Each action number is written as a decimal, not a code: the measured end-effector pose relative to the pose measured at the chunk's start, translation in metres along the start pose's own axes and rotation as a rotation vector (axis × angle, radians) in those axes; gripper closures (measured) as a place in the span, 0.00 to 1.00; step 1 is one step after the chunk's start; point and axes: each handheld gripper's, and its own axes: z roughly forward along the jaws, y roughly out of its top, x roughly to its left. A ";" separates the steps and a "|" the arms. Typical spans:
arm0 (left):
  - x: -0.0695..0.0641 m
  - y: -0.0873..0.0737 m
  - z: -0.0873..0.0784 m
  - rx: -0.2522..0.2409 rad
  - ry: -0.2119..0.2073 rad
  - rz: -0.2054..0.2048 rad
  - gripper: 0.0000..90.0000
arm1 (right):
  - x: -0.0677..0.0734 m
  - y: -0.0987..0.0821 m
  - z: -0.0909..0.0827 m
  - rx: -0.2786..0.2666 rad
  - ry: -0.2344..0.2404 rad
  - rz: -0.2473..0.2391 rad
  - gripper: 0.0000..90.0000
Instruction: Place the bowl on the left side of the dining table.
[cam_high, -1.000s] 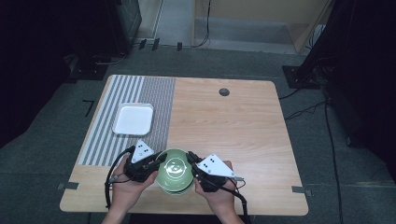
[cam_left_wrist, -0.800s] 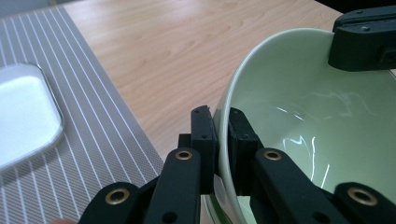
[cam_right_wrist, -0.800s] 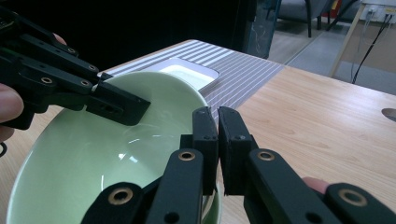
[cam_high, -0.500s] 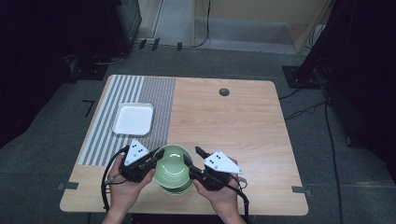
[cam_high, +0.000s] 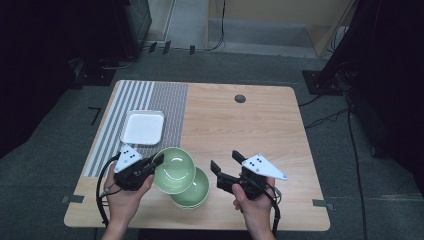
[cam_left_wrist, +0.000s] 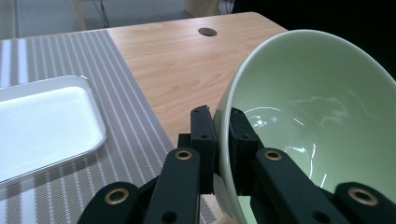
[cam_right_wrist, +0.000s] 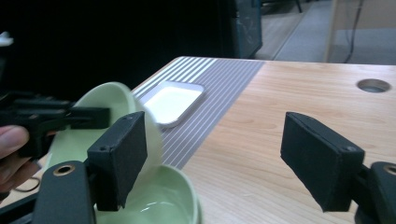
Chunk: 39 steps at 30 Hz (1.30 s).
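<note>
Left tool (cam_high: 156, 162) clamps the rim of the upper green bowl (cam_high: 175, 169), tilted and lifted off the lower bowl (cam_high: 196, 192). Right tool (cam_high: 224, 163), jaws just opened wide and empty, sits just right of the lower bowl; white tray (cam_high: 143, 127) beyond the left tool

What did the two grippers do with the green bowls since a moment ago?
The left gripper, clamped on the rim of the top bowl, lifted and tilted it off the lower bowl toward the mat. The right gripper has just been opening, let go and pulled back, nothing between its jaws. The white tray stayed put.
</note>
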 end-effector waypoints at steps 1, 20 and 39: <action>0.002 0.001 -0.002 -0.006 -0.001 -0.008 0.93 | -0.004 0.001 -0.002 -0.008 -0.012 0.004 0.26; 0.041 -0.002 -0.022 -0.053 0.073 -0.089 0.93 | -0.101 -0.013 -0.018 -0.005 -0.302 0.087 0.26; 0.062 -0.006 -0.028 -0.064 0.111 -0.138 0.93 | -0.192 -0.072 -0.008 0.215 -0.474 0.137 0.25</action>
